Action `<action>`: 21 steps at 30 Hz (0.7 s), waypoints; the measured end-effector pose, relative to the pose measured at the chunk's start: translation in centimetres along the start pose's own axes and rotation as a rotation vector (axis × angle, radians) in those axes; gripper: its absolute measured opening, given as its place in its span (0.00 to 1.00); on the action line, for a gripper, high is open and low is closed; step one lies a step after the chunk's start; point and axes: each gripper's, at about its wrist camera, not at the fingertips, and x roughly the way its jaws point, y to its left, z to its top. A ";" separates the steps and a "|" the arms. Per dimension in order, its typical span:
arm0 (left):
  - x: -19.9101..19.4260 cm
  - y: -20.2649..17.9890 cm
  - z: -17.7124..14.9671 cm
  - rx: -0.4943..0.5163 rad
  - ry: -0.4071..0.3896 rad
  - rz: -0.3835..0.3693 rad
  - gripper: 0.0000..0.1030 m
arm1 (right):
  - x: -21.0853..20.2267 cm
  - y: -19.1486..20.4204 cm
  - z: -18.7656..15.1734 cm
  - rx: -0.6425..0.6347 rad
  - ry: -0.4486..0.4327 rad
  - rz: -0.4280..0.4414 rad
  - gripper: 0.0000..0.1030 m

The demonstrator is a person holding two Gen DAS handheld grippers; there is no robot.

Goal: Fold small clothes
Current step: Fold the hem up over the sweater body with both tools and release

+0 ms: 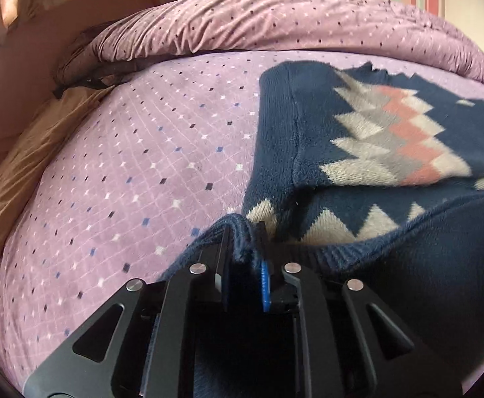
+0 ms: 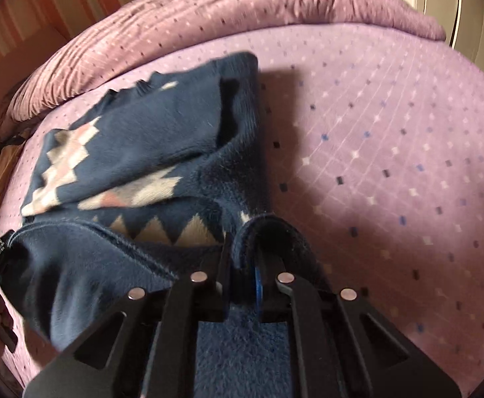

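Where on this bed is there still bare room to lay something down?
Left of the navy sweater, purple sheet lies bare up to the rolled duvet and tan pillow. Right of the sweater, the sheet is bare too, out to the bed's edge. It is crowded at the sweater, where the left gripper and right gripper pinch its edge.

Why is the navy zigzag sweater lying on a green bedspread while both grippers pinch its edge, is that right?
Not quite: the bedspread is purple with little diamonds, not green, as both wrist views show. The rest holds: the left gripper and right gripper each pinch the navy zigzag sweater.
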 end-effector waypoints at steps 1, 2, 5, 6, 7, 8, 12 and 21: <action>0.1 -0.1 0.1 0.000 -0.002 -0.003 0.14 | 0.3 -0.1 0.2 0.010 0.007 0.010 0.13; 0.1 -0.1 0.4 -0.003 -0.003 -0.009 0.17 | 0.5 -0.3 0.5 0.025 0.011 0.025 0.14; -1.1 0.9 1.1 -0.044 -0.021 -0.057 0.73 | -0.5 -1.1 1.5 0.088 0.026 0.135 0.43; -2.6 2.0 1.5 -0.077 -0.074 -0.064 0.92 | -2.1 -1.5 1.8 0.099 -0.017 0.172 0.78; -3.4 2.6 1.7 -0.093 -0.102 -0.068 0.95 | -3.6 -1.8 2.1 0.101 -0.062 0.161 0.97; -4.4 3.6 2.0 -0.108 -0.127 -0.075 0.95 | -4.7 -2.1 2.3 0.103 -0.089 0.160 0.97; -5.7 5.1 2.6 -0.051 -0.173 -0.041 0.97 | -8.5 -3.1 3.4 -0.010 -0.206 0.159 0.97; -1.4 4.5 0.9 0.165 -0.152 -0.158 0.97 | -2.5 -1.9 2.8 -0.389 -0.069 0.213 0.72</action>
